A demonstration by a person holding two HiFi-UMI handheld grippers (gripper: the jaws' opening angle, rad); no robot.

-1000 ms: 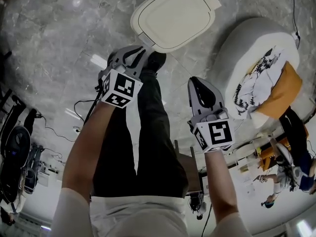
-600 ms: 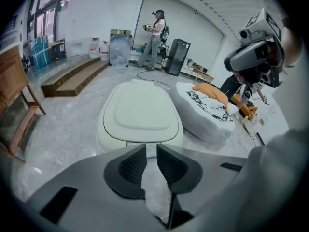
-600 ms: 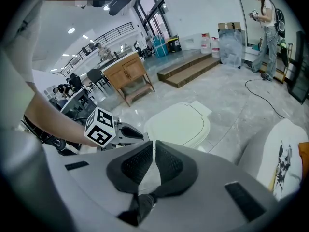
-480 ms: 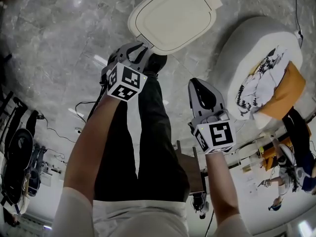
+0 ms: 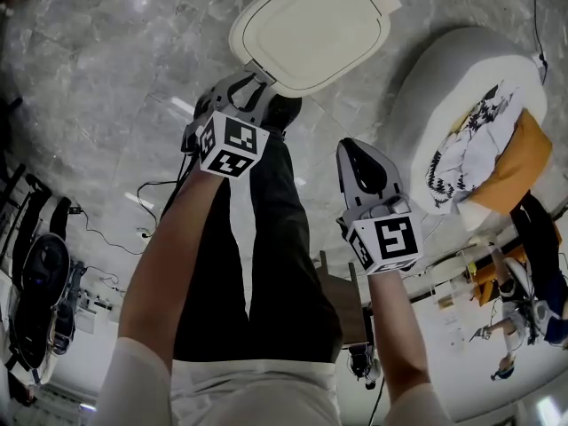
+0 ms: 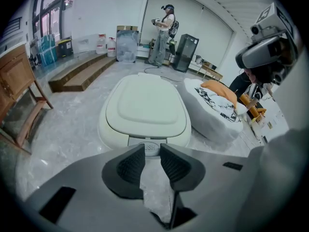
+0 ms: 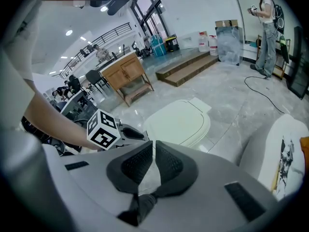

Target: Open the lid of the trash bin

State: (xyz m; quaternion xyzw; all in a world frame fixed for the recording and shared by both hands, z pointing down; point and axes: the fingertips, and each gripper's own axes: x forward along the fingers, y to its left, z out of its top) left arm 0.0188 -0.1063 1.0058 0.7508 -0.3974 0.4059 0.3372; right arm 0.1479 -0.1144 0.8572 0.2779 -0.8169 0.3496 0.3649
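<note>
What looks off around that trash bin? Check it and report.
Nothing stands out. The trash bin stands upright, its lid shut and square on the rim, with no spill or damage visible on the floor around it.

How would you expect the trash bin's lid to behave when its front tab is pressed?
The lid looks like rigid moulded plastic, so it probably lifts as one stiff piece. The tab, apparently marked PUSH, suggests a spring latch. The squat, wide bin seems unlikely to tip.
</note>
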